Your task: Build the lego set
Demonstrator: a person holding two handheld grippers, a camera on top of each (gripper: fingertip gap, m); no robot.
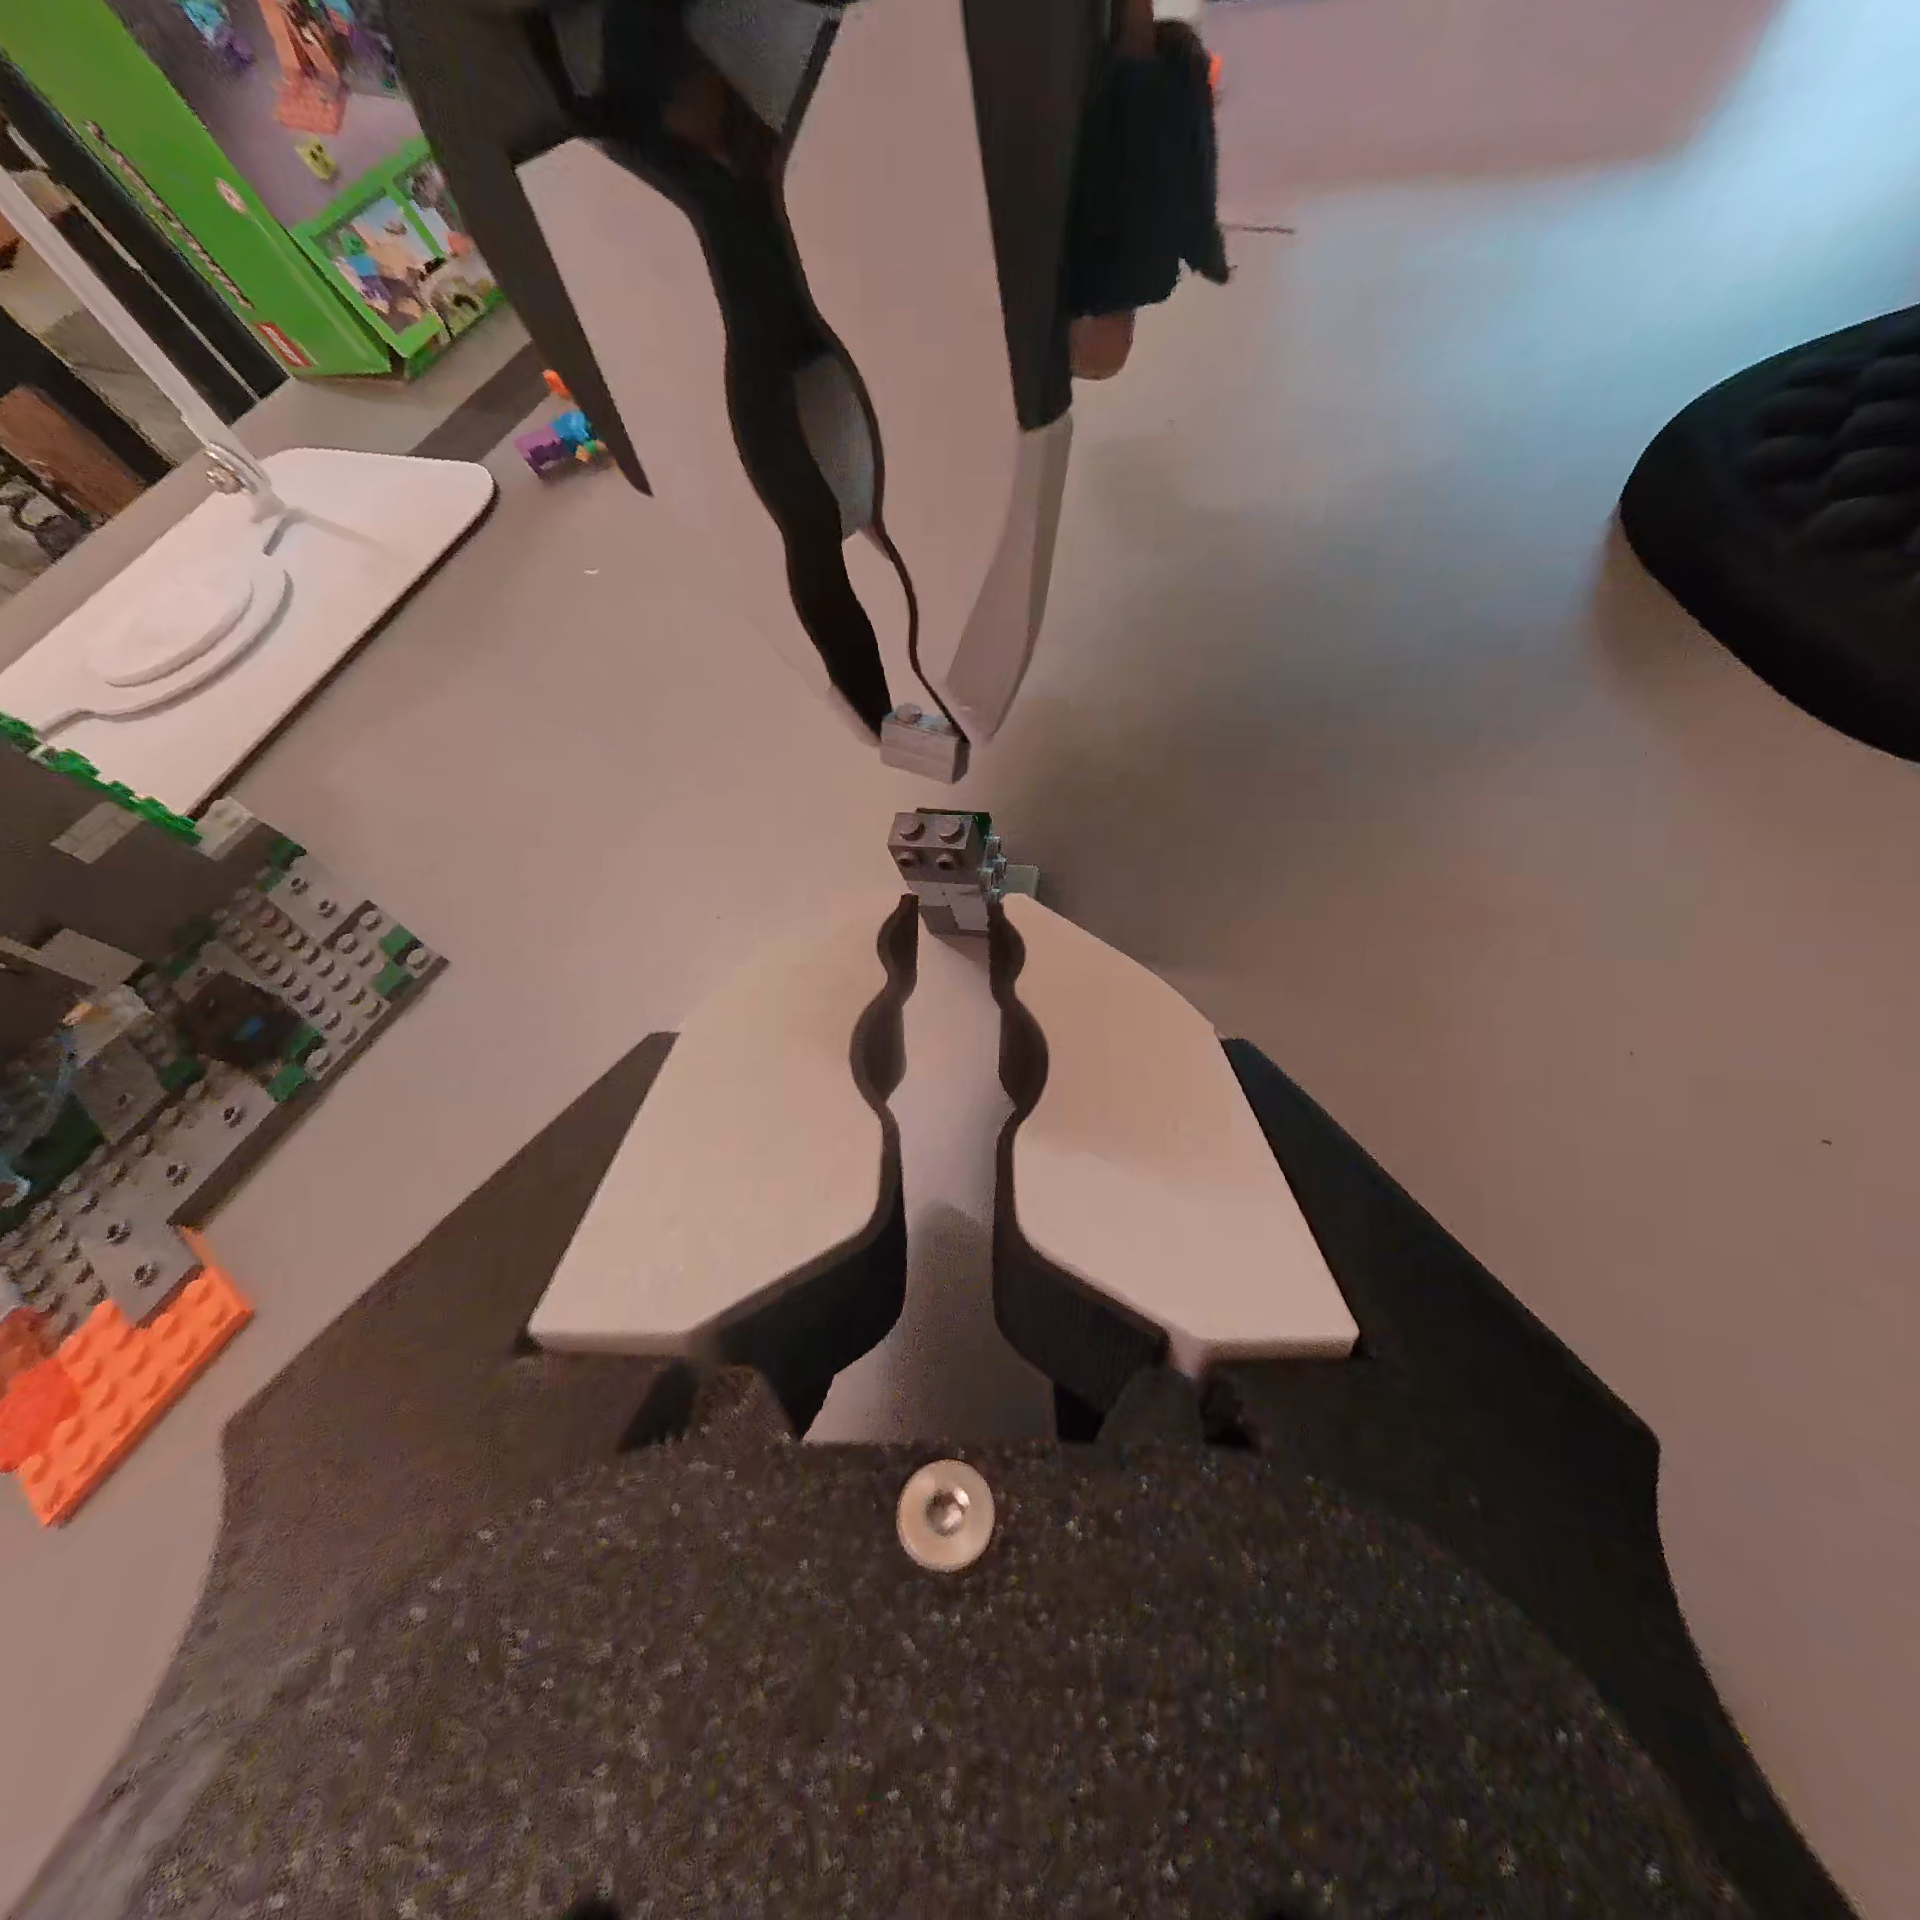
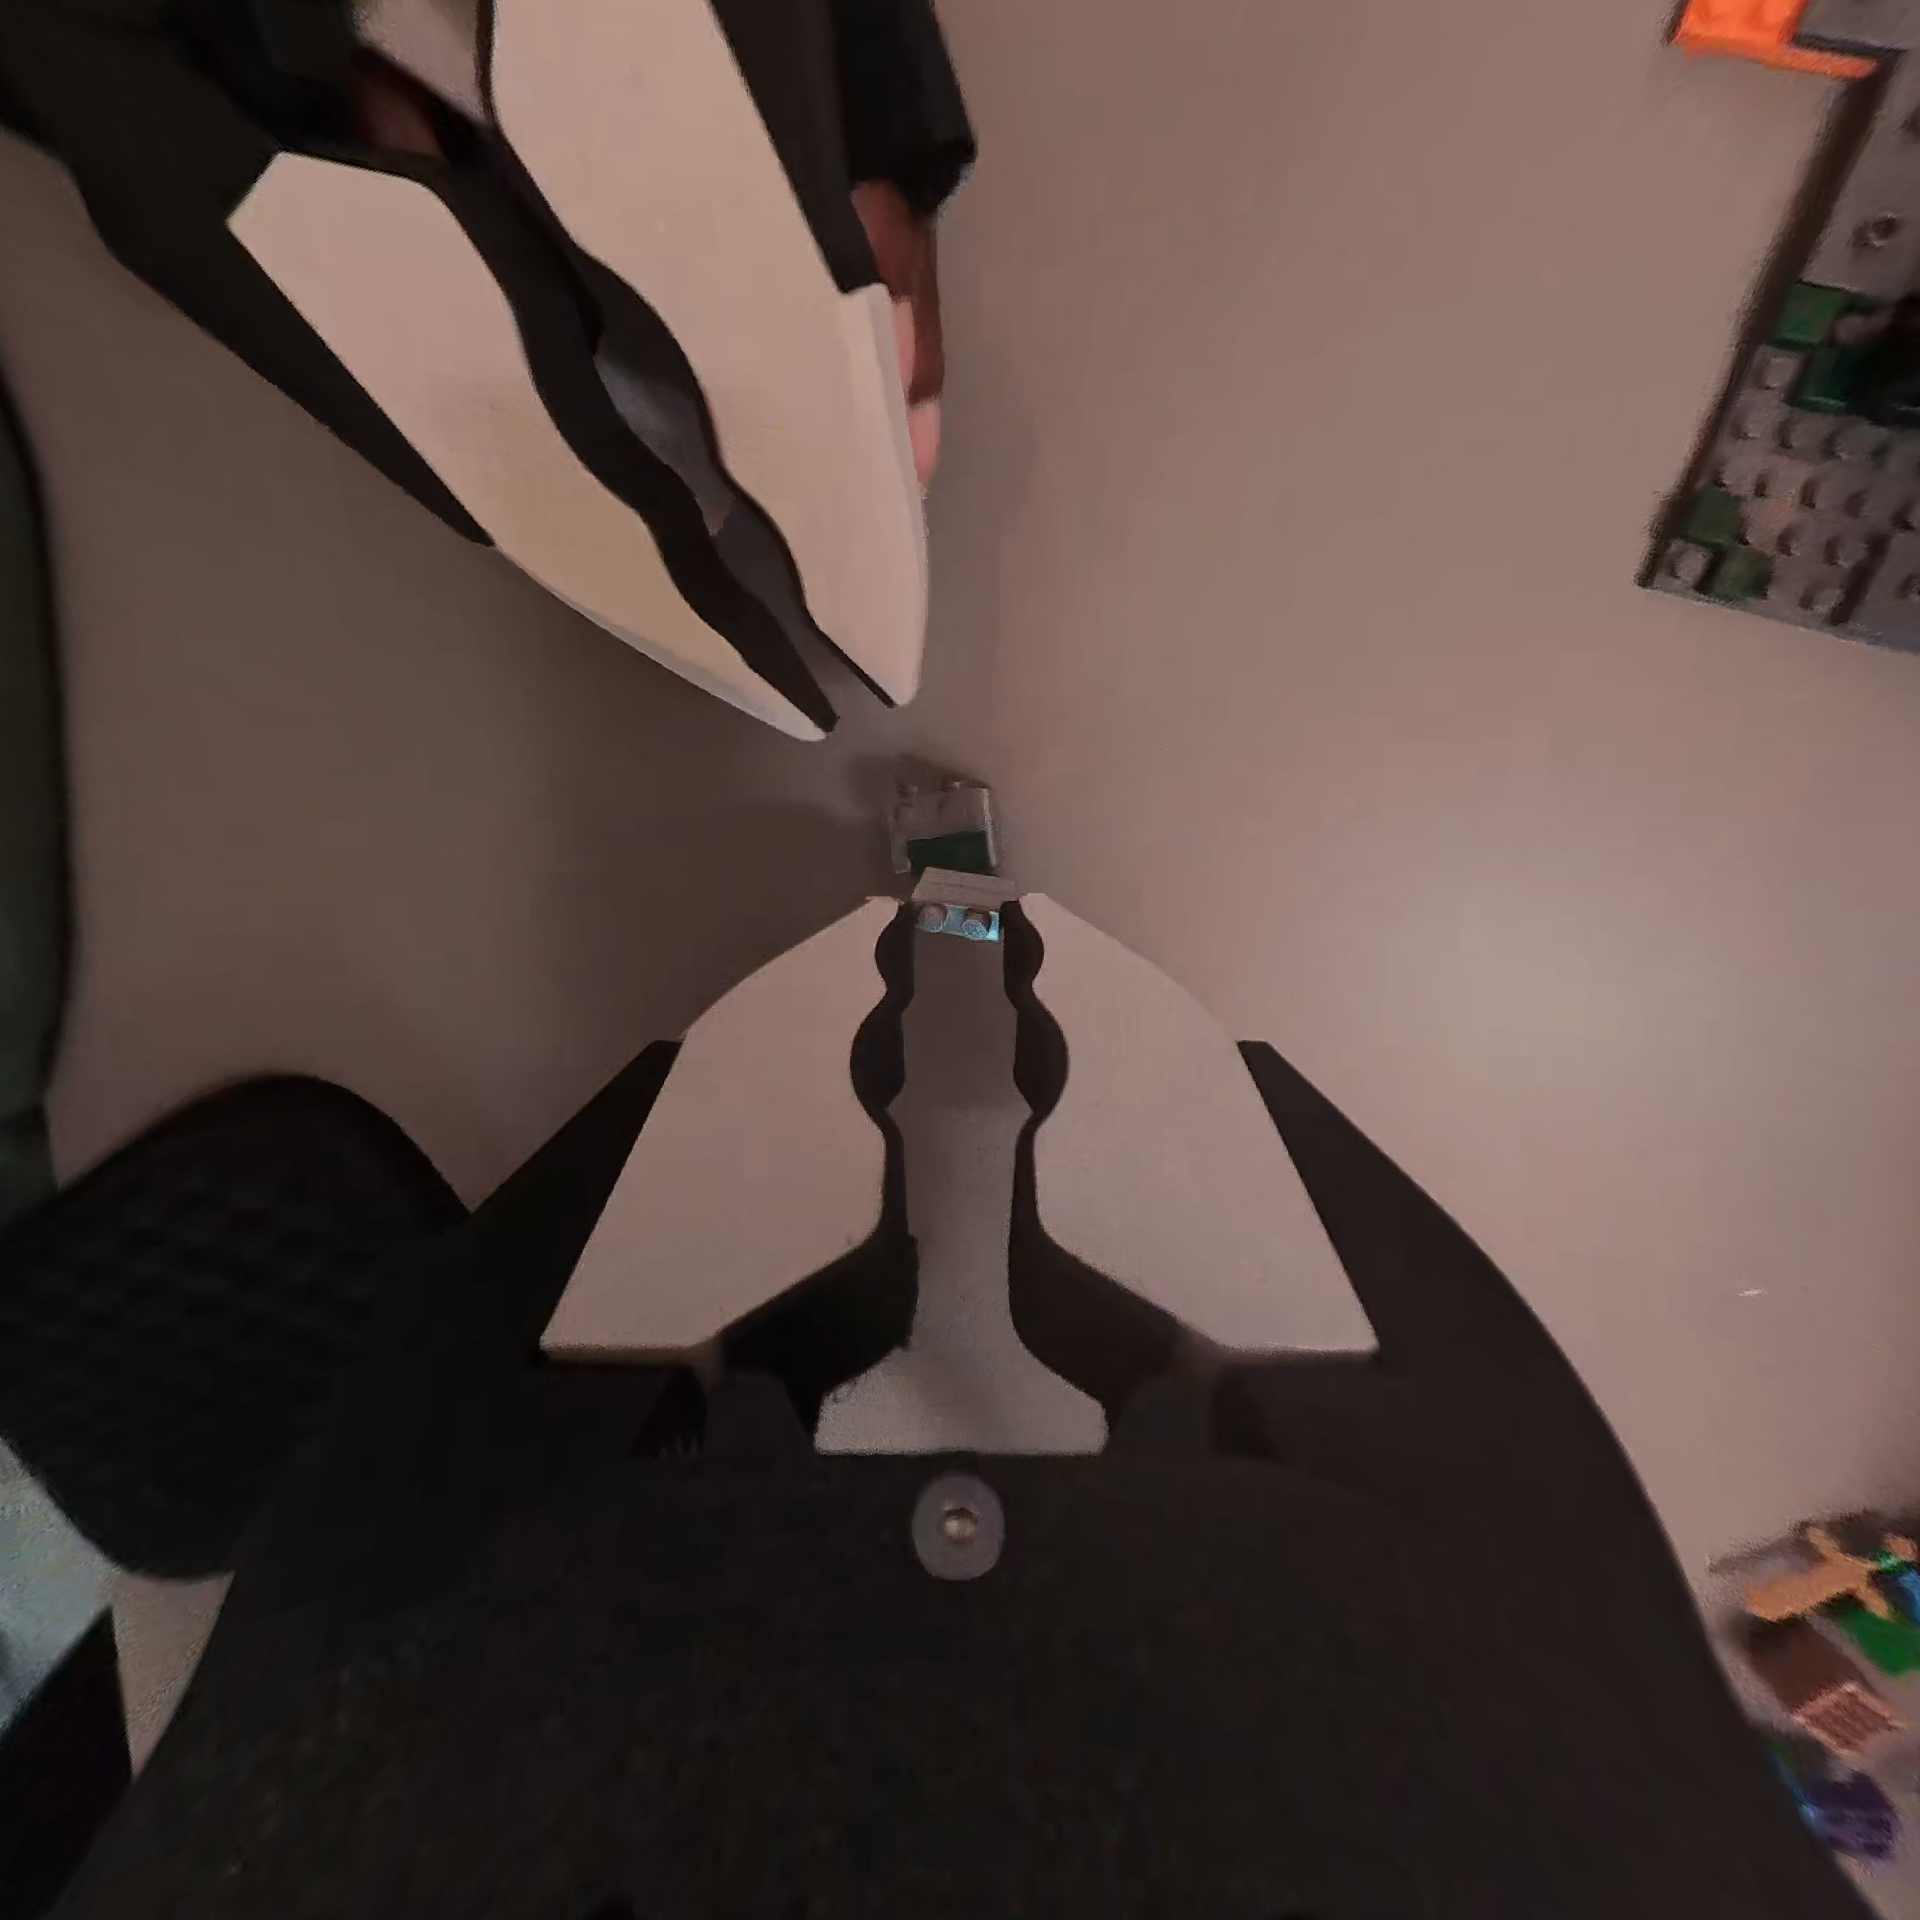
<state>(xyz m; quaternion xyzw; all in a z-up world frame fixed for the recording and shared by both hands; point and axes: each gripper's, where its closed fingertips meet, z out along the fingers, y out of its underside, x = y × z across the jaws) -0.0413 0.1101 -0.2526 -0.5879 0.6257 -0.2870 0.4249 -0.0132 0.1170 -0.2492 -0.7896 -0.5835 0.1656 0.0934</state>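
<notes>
My left gripper (image 1: 953, 912) is shut on the base of a small grey Lego assembly (image 1: 943, 862) with side studs and a green part, held just above the grey table (image 1: 1351, 831). My right gripper (image 2: 953, 914) is shut on a small grey brick (image 2: 961, 921). In the left wrist view the right gripper (image 1: 925, 727) comes down from the top with that brick (image 1: 924, 746) a short gap above the assembly's top studs. In the right wrist view the assembly (image 2: 943, 826) sits just beyond the brick, with the left gripper (image 2: 862, 717) reaching in from the upper left.
A large Lego build (image 1: 239, 1039) on grey and orange plates (image 1: 114, 1382) stands at the left; it also shows in the right wrist view (image 2: 1818, 416). A white stand base (image 1: 239, 582), a green box (image 1: 208, 229), loose pieces (image 1: 566, 442) and a black cushion (image 1: 1787, 540) lie around. Left and right tips are no more than a few centimetres apart.
</notes>
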